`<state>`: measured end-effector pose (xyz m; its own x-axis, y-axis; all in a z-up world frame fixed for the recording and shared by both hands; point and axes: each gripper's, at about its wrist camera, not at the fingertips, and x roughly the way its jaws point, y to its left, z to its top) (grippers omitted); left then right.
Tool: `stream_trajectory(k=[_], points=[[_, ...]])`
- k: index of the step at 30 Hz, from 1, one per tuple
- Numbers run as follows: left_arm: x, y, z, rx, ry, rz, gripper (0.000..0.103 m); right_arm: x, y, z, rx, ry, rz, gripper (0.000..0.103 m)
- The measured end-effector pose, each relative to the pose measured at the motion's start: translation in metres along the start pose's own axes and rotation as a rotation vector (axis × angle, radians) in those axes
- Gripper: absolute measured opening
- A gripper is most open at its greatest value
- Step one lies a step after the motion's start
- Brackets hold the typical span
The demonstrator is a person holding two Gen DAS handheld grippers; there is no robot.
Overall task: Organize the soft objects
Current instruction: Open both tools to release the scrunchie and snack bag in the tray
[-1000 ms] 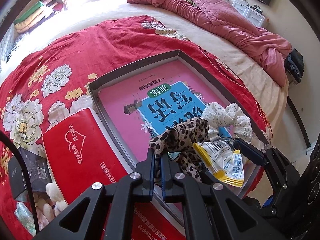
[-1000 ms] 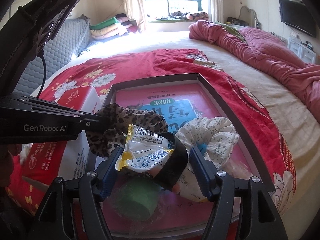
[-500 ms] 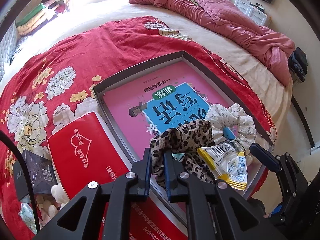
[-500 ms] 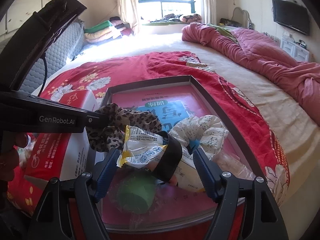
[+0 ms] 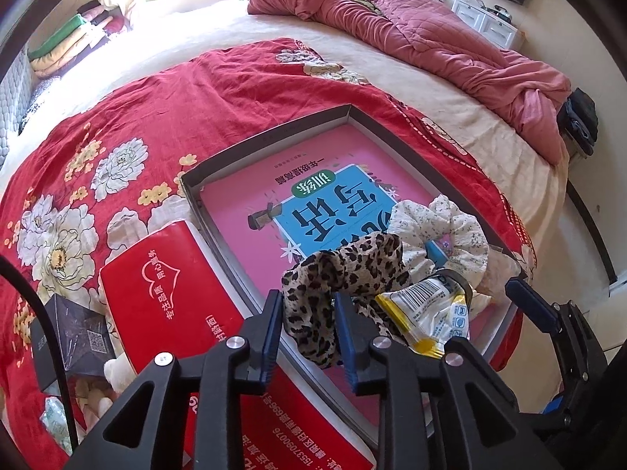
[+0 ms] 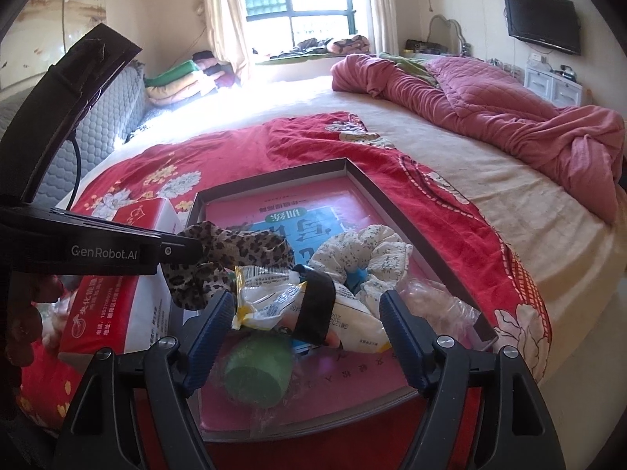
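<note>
A shallow grey tray (image 5: 270, 139) is shown on the red floral bedspread (image 5: 164, 90) of a bed, with a pink book (image 5: 250, 196) lying flat in it. The left gripper (image 5: 307, 329) is seen with its jaws partly spread, the leopard scrunchie (image 5: 345, 270) lying between them; whether the cloth is pinched or merely touched by the blue pads cannot be told. In the right wrist view this scrunchie (image 6: 231, 250) is shown just off the left gripper's tip, above the tray's near left corner. The right gripper (image 6: 305, 313) is shown with its jaws spread wide on either side of a snack packet (image 6: 274, 297), which is wrapped by a black band (image 6: 317, 305); no firm contact is visible. The packet's long axis is seen to run roughly crosswise, from one jaw toward the other. A white floral scrunchie (image 6: 364, 254) lies in the tray just beyond the packet, touching it, and a green roll in clear wrap (image 6: 254, 372) lies below and nearer. A red tissue pack (image 5: 164, 297) is shown outside the tray, just beside its left wall. The relation judged to govern the coming move is that the packet lies directly ahead of and between the right jaws, the right gripper being the nearer to it, while the leopard scrunchie is nearer the left.
</note>
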<state>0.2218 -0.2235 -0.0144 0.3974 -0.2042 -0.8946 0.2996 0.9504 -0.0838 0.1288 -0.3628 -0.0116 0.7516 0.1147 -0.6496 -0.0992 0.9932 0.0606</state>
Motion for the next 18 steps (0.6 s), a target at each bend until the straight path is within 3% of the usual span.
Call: stream_trajectory(k=[11,18], points=[[-0.013,-0.002,-0.006,0.003,-0.026,-0.015,0.04,-0.007,-0.015,0.0,0.064,-0.022,-0.039,0.078],[-0.029,-0.004,-0.012,0.003,-0.077,-0.017,0.053,-0.014,-0.021,0.002,0.099,-0.056,-0.054,0.078]])
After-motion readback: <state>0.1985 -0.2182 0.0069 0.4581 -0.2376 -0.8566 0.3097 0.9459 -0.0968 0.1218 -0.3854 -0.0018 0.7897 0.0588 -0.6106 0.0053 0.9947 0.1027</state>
